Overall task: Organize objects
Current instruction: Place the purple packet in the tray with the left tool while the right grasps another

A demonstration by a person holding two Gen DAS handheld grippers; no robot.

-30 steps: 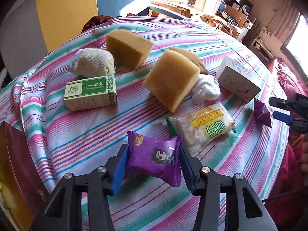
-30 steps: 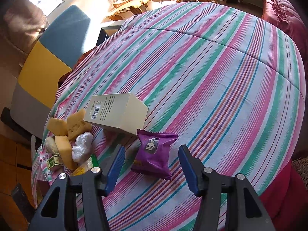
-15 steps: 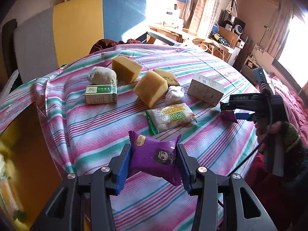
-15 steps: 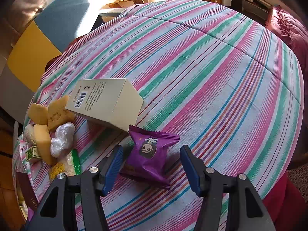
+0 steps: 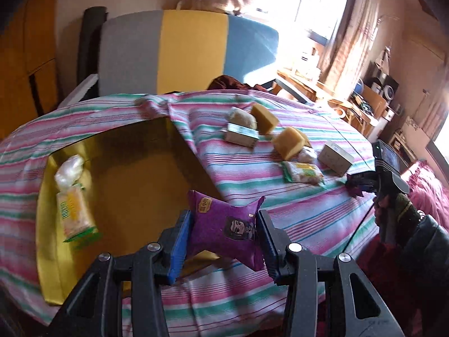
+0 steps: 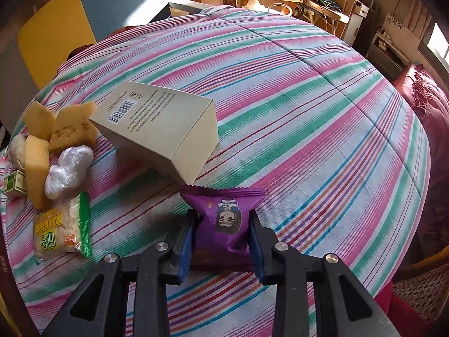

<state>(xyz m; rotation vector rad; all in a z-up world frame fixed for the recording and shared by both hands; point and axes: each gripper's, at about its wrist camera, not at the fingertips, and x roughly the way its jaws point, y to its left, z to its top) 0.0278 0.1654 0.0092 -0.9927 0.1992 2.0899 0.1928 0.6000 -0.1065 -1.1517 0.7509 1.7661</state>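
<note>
My left gripper (image 5: 223, 231) is shut on a purple snack packet (image 5: 224, 226) and holds it in the air beside the edge of a yellow-lined open box (image 5: 134, 179). The box holds a yellow-green snack bag (image 5: 74, 216) and a clear plastic wad (image 5: 68, 171). My right gripper (image 6: 221, 233) is shut on a second purple snack packet (image 6: 224, 219) on the striped tablecloth (image 6: 308, 112), just in front of a cream carton (image 6: 162, 125). The right gripper also shows in the left wrist view (image 5: 360, 184).
On the cloth lie yellow sponges (image 6: 70, 126), a plastic-wrapped wad (image 6: 67, 168), a WEIDAN rice snack bag (image 6: 60, 230), a green box (image 5: 241, 136) and a sock ball (image 5: 241, 116). A grey-yellow-blue chair (image 5: 190, 50) stands behind the table.
My left gripper has lifted its purple packet away from the table middle and swung left to the yellow box. My right gripper has closed on the second purple packet.
</note>
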